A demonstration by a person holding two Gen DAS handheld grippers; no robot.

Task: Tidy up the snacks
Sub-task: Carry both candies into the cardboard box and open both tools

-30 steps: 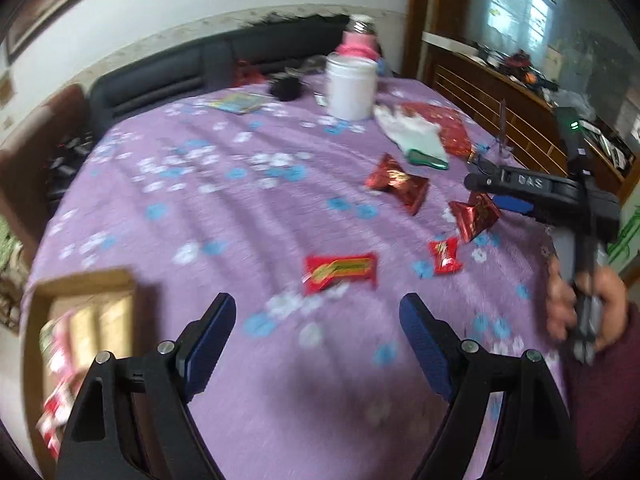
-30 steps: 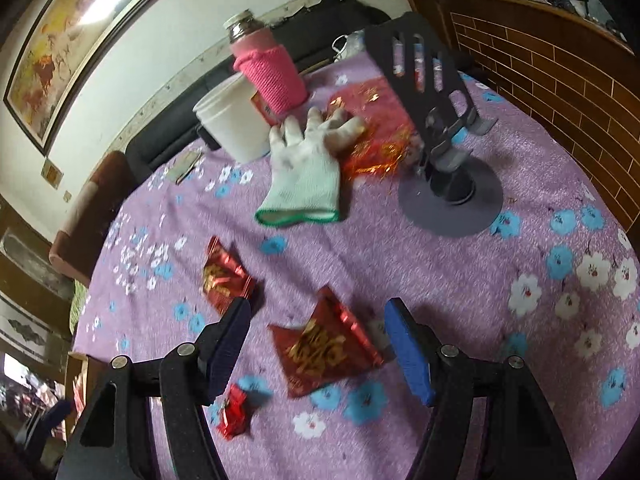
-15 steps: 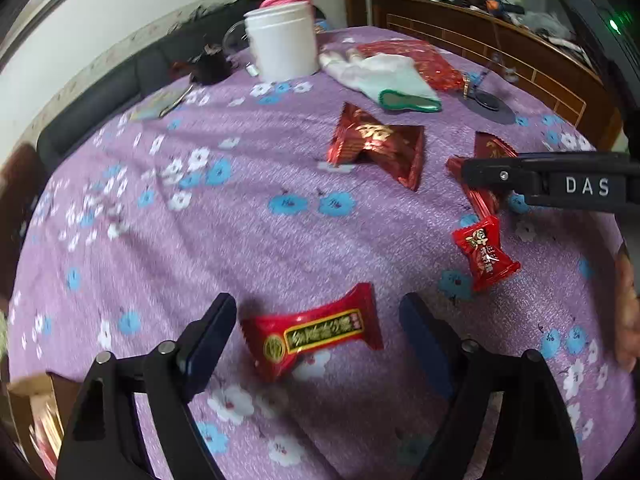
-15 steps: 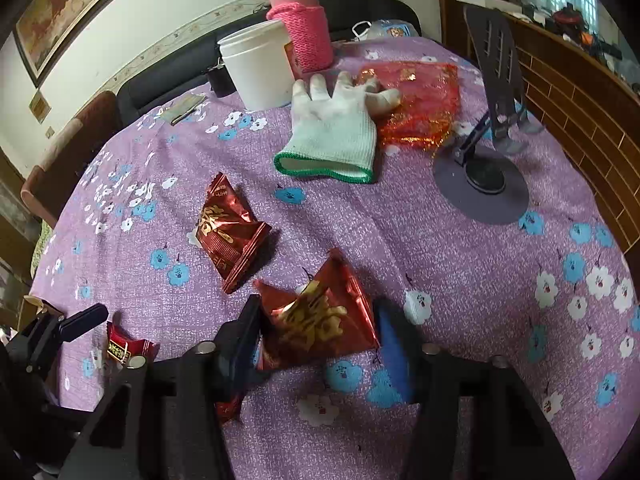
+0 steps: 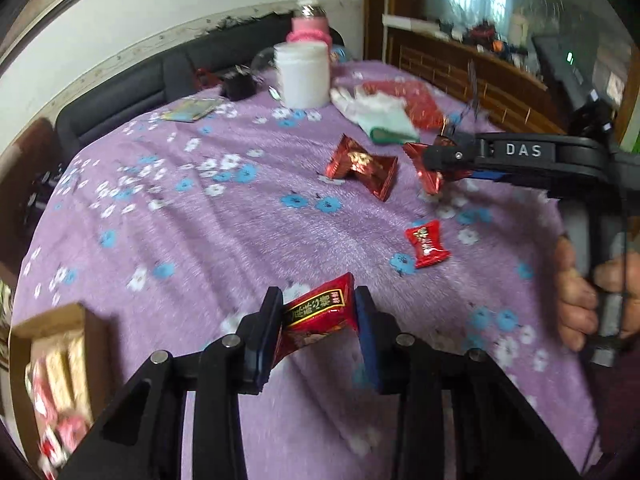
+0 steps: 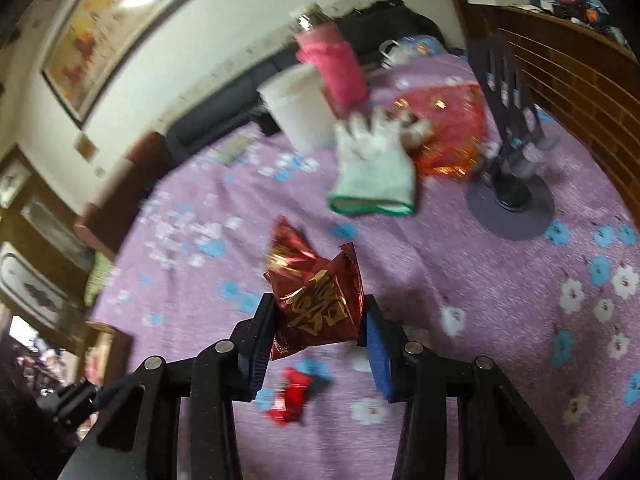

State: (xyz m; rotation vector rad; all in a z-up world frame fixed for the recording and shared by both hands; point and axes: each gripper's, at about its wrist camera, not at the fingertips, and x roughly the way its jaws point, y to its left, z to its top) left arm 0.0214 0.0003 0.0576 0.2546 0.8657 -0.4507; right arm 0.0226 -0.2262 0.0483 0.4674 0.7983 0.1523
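Red candy bar (image 5: 318, 314) and foil snack packet (image 6: 318, 304), each clamped, lifted above purple cloth.

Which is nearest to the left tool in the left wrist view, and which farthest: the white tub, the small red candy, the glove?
1. Small red candy: just ahead and right of the left tool, on the cloth.
2. Glove: far right of the table, beside the red bag.
3. White tub: at the table's far edge, in front of the pink bottle.

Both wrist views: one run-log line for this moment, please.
left hand-held gripper: closing on red candy | right hand-held gripper: closing on foil snack | still on table: foil snack, small red candy
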